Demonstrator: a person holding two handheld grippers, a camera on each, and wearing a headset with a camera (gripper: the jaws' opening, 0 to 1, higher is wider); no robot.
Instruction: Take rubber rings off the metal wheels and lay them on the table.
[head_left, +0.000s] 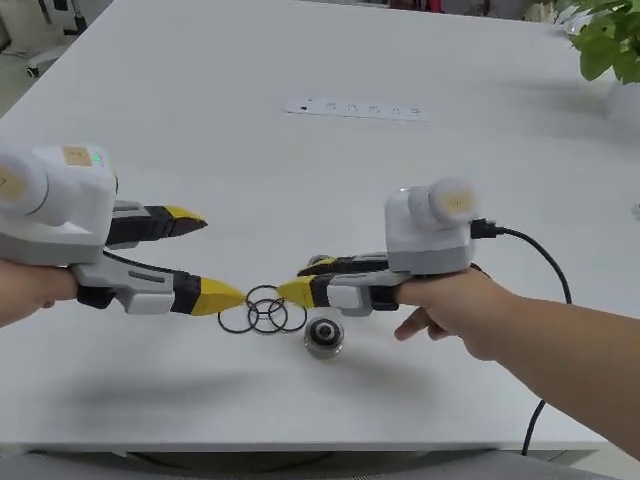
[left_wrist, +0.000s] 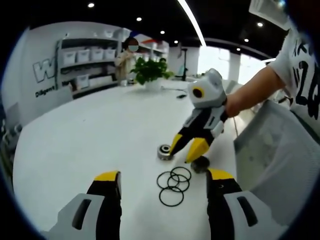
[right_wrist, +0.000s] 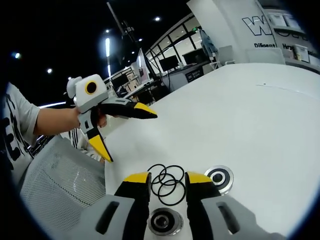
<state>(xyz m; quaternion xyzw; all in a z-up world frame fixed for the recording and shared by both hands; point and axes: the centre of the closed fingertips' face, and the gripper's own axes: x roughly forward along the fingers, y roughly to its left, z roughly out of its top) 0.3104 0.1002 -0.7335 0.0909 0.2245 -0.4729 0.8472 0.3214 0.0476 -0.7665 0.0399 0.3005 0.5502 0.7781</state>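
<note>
Matt rubber rings (head_left: 264, 311), a shiny metal wheel (head_left: 324, 336), smooth table (head_left: 300, 170).

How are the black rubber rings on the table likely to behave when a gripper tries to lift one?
The rings look very thin, so probably floppy and almost weightless. They lie flat and overlap, so lifting one may drag its neighbours. Being so flat, they may be hard to pinch.

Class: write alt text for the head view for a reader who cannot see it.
The left gripper and right gripper point yellow tips at black rubber rings lying on a white table. A metal wheel sits beside the rings, by the right gripper.
</note>
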